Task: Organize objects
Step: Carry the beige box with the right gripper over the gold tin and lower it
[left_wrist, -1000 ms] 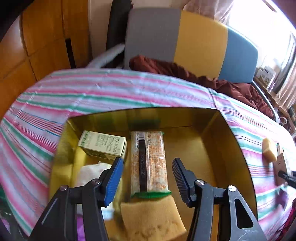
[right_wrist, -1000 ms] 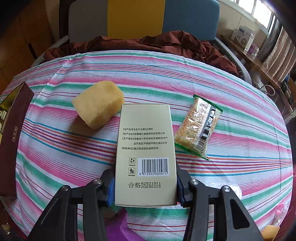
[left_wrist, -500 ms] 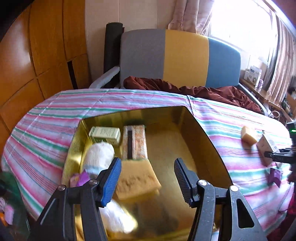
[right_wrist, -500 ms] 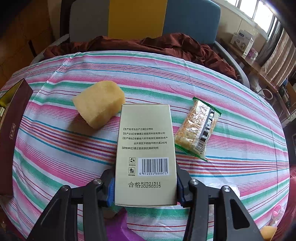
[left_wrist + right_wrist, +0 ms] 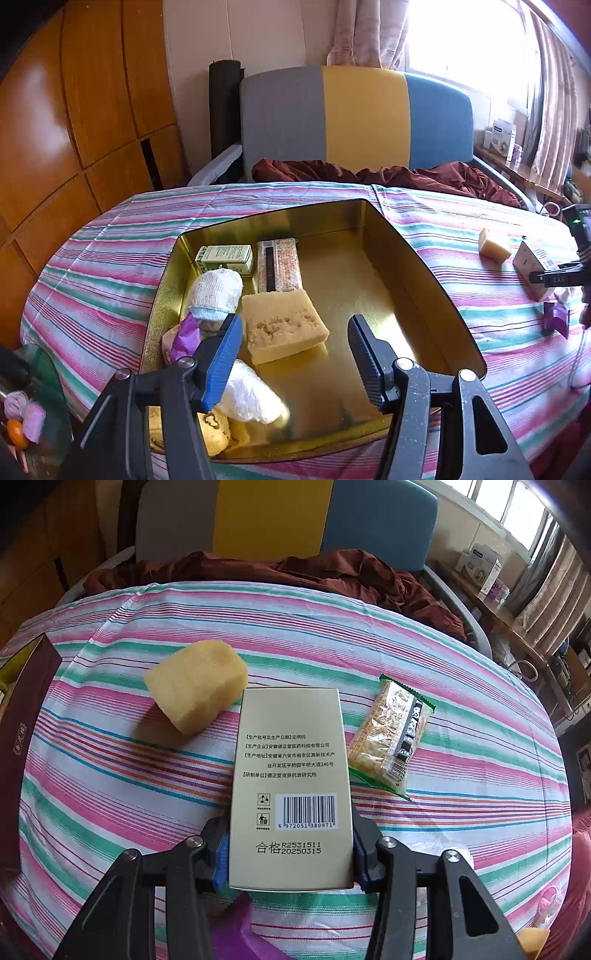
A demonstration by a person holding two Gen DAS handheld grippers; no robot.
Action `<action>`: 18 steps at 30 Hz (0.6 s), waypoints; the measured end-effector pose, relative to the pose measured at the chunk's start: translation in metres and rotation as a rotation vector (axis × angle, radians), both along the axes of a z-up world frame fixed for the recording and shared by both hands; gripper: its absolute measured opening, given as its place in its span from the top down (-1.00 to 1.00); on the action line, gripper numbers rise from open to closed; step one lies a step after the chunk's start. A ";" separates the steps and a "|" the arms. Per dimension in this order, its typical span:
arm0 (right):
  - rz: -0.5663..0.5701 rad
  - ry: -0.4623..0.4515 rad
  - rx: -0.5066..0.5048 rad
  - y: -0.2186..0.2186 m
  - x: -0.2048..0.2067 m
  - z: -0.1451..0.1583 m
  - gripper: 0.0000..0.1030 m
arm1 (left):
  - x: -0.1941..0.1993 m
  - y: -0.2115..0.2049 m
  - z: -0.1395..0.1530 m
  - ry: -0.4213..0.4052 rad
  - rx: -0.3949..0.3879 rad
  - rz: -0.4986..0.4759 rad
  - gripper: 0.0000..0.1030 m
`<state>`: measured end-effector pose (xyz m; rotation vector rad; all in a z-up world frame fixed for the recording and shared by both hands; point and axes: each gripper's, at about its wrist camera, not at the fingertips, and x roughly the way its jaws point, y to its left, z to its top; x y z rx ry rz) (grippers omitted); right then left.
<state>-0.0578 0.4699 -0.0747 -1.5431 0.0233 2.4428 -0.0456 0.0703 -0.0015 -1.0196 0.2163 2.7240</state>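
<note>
Above gold tray (image 5: pixel 413 258), left gripper (image 5: pixel 295 354) drawn back, empty

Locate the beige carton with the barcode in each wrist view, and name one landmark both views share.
Left wrist: the beige carton sits at the far right edge, clamped in the right gripper.
Right wrist: the carton fills the lower centre, pinched between the jaws.
Shared landmark: the loose yellow sponge on the striped tablecloth, beside the carton.
</note>
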 end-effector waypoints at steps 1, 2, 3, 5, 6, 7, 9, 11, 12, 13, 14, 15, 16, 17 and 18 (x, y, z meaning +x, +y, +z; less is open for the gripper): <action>-0.001 -0.001 0.003 0.000 0.000 0.000 0.04 | 0.001 -0.002 0.000 0.002 0.002 0.001 -0.17; -0.004 -0.003 0.006 -0.001 0.000 0.000 0.04 | 0.001 -0.003 0.000 0.002 0.003 0.002 -0.17; -0.009 -0.005 0.006 -0.001 0.000 0.000 0.04 | 0.001 -0.004 0.000 0.000 0.003 0.002 -0.17; -0.015 -0.005 0.007 -0.001 0.001 0.003 0.04 | 0.001 -0.008 0.001 -0.003 0.015 0.003 -0.17; -0.019 0.000 0.012 -0.001 0.002 0.005 0.04 | 0.001 -0.010 0.001 -0.002 0.017 0.004 -0.17; -0.029 0.007 0.008 -0.001 0.003 0.008 0.04 | 0.002 -0.012 0.002 0.002 0.016 0.006 -0.17; -0.052 0.029 -0.007 0.001 0.005 0.017 0.04 | 0.002 -0.015 0.002 0.004 0.020 0.010 -0.17; -0.064 0.057 -0.008 0.000 0.007 0.028 0.04 | 0.001 -0.019 0.003 0.003 0.025 0.013 -0.17; -0.066 0.070 -0.011 -0.001 0.008 0.033 0.04 | 0.001 -0.021 0.003 0.002 0.026 0.016 -0.17; -0.067 0.081 -0.015 -0.003 0.008 0.039 0.04 | 0.001 -0.023 0.002 -0.001 0.028 0.019 -0.17; -0.065 0.092 -0.013 -0.007 0.008 0.044 0.04 | 0.001 -0.025 0.001 -0.004 0.032 0.022 -0.17; -0.060 0.103 -0.010 -0.011 0.007 0.049 0.04 | 0.001 -0.026 0.001 -0.005 0.034 0.025 -0.17; -0.052 0.114 -0.011 -0.016 0.007 0.054 0.04 | 0.001 -0.028 0.000 -0.005 0.035 0.026 -0.17; -0.041 0.124 -0.017 -0.022 0.007 0.060 0.04 | 0.001 -0.030 0.000 -0.007 0.036 0.027 -0.17; -0.030 0.134 -0.023 -0.030 0.006 0.065 0.04 | 0.001 -0.031 -0.001 -0.009 0.038 0.030 -0.17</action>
